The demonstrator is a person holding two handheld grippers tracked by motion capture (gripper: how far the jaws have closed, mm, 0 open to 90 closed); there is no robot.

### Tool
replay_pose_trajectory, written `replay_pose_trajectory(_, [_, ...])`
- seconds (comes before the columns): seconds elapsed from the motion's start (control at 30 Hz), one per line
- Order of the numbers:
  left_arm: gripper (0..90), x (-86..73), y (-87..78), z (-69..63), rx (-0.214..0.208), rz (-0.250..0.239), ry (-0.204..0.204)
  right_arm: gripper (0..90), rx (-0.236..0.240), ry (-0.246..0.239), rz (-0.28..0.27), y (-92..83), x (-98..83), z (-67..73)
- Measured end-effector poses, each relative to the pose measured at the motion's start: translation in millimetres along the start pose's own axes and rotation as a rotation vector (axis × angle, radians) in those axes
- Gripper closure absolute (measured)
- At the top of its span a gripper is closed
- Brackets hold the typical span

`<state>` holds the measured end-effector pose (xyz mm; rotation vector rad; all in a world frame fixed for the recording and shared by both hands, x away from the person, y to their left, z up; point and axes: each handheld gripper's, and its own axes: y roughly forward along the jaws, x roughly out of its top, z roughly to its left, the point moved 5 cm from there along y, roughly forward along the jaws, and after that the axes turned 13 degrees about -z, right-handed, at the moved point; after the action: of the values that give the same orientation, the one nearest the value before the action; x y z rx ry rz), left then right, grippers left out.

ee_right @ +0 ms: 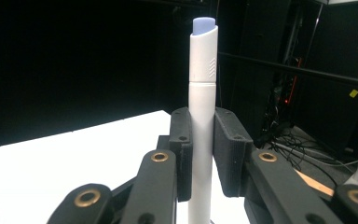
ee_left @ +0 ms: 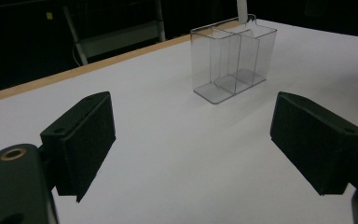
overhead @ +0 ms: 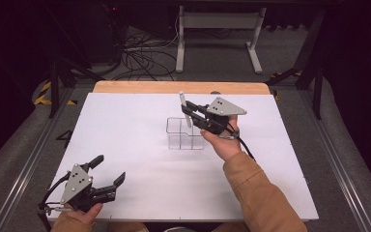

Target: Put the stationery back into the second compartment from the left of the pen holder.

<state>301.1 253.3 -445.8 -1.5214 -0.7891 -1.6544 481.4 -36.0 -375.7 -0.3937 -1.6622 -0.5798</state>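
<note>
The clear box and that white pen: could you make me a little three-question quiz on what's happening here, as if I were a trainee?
1. True or false: the right tongs are shut on the pen.
2. The left tongs are: A) open, B) shut on the box, C) shut on the pen.
3. Where is the pen compared with the clear box?

Key
1. True.
2. A.
3. Held nearly upright at the box's far side; whether its lower end is inside cannot be told.
</note>
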Motion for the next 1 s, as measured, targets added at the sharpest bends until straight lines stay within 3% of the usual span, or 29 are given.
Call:
replay_pose_trajectory(0.57, [14.9, -1.2, 0.5, -0.2, -0.001, 0.003, -0.008, 78.4, -0.010, 0.038, 0.030, 11.6, -14.6, 1.6])
replay_pose_trajectory(0.87, [14.8, -1.3, 0.8, 0.1, -0.002, 0.004, -0.005, 78.3, 0.014, 0.042, 0.081, 12.2, -21.1, 9.3])
replay_pose_trajectory(1.0, [14.8, -1.2, 0.5, -0.2, 0.000, 0.001, -0.011, 78.3, 0.008, 0.039, 0.138, 9.7, -25.7, 10.2])
